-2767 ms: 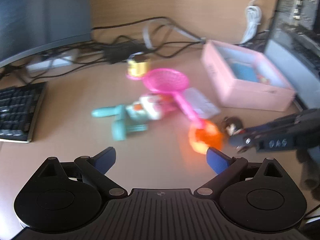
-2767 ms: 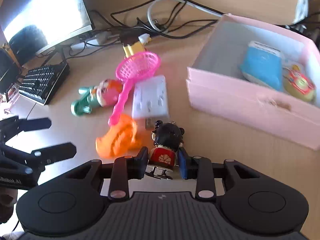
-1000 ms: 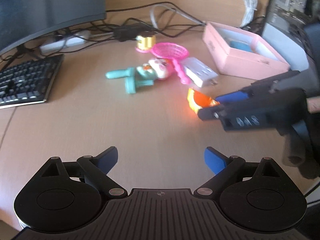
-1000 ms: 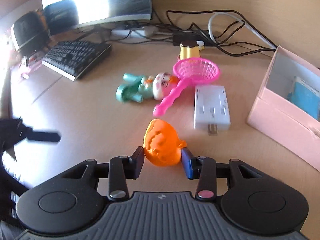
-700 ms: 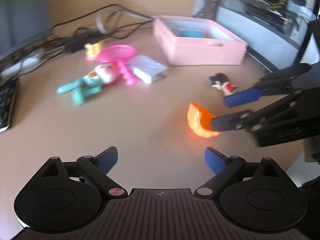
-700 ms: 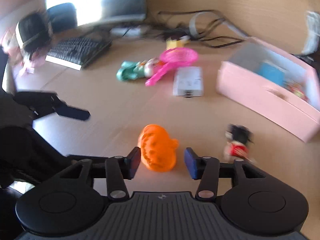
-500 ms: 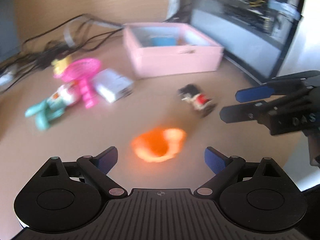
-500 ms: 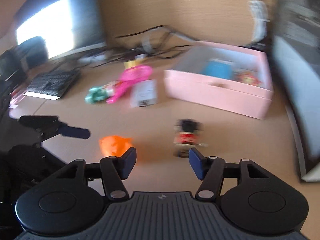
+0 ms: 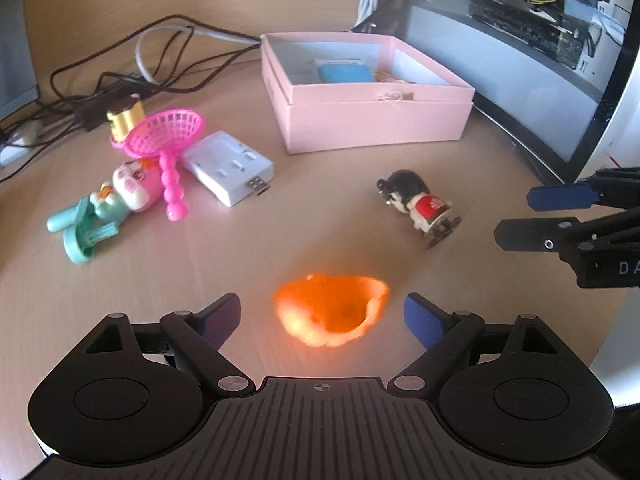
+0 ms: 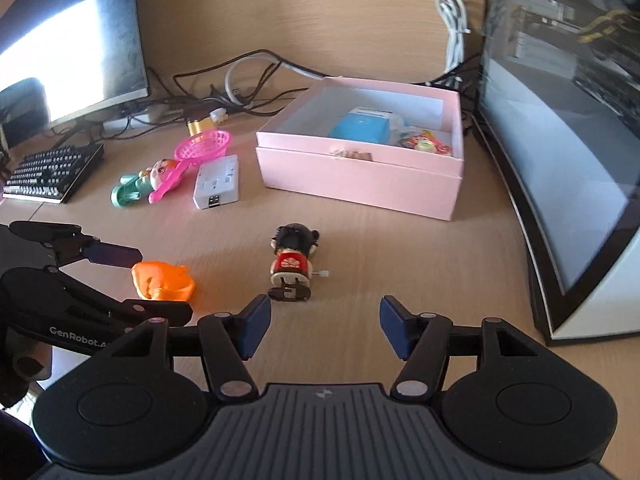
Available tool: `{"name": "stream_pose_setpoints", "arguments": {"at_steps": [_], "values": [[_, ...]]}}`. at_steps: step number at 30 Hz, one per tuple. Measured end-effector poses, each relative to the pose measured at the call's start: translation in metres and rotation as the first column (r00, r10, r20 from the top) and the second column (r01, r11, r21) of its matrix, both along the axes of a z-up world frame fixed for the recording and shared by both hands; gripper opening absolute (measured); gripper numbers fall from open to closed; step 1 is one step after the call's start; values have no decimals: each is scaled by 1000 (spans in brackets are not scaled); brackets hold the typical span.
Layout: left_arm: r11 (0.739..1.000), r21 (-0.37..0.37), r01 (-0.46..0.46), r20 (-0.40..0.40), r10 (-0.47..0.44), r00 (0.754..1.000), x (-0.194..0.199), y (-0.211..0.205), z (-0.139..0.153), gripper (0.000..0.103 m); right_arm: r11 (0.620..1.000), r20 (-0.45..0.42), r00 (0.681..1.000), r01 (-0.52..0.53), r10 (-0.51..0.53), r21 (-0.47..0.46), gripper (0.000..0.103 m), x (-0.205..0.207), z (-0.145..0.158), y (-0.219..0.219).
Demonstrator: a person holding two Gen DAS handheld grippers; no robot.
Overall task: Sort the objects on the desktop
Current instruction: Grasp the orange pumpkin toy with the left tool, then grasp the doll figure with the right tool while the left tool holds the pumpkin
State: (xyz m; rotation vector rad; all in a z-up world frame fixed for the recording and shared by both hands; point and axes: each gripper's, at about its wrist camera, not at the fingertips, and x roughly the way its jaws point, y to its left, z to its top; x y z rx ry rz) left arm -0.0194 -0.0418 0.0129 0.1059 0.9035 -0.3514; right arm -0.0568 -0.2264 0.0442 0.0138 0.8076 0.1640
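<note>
An orange pumpkin toy lies on the wooden desk between the open fingers of my left gripper; it also shows in the right wrist view. A black-haired wind-up doll in red stands just ahead of my open, empty right gripper, and shows there too. The open pink box holds a blue item and a small colourful toy. A pink net scoop, a white power adapter and a teal-and-pink doll lie to the left.
A small gold-and-pink item and tangled cables lie at the back. A keyboard and a monitor are on the left. A glass-sided computer case stands at the right, close to the box.
My right gripper has let go of the orange pumpkin toy, opened and drawn back to the right. My left gripper has moved in so the pumpkin now sits between its open fingers.
</note>
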Motion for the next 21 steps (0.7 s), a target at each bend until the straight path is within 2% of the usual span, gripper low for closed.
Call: {"name": "stream_pose_setpoints", "arguments": {"at_steps": [5, 9, 12, 13, 14, 16, 21], "values": [[1000, -14, -7, -15, 7, 1000, 0, 4, -4, 80, 999, 2, 999, -48, 48, -4, 61, 17, -4, 13], [1000, 8, -3, -6, 3, 1000, 1, -1, -3, 55, 998, -21, 997, -69, 68, -11, 61, 42, -13, 26], [1000, 21, -2, -8, 2, 1000, -2, -1, -2, 55, 997, -42, 997, -72, 71, -34, 60, 59, -22, 34], [1000, 24, -2, -14, 2, 1000, -2, 0, -2, 55, 996, -53, 996, -71, 68, -47, 55, 64, -25, 37], [1000, 26, -2, -18, 3, 1000, -3, 1, -2, 55, 996, -66, 996, -69, 65, -57, 45, 69, -27, 38], [1000, 28, 2, -25, -1, 1000, -5, 3, -1, 55, 995, -93, 993, -80, 74, -56, 34, 72, -29, 38], [1000, 12, 4, -15, -4, 1000, -6, 8, 12, 55, 993, -114, 987, -119, 116, -17, 32, 61, -13, 27]]}}
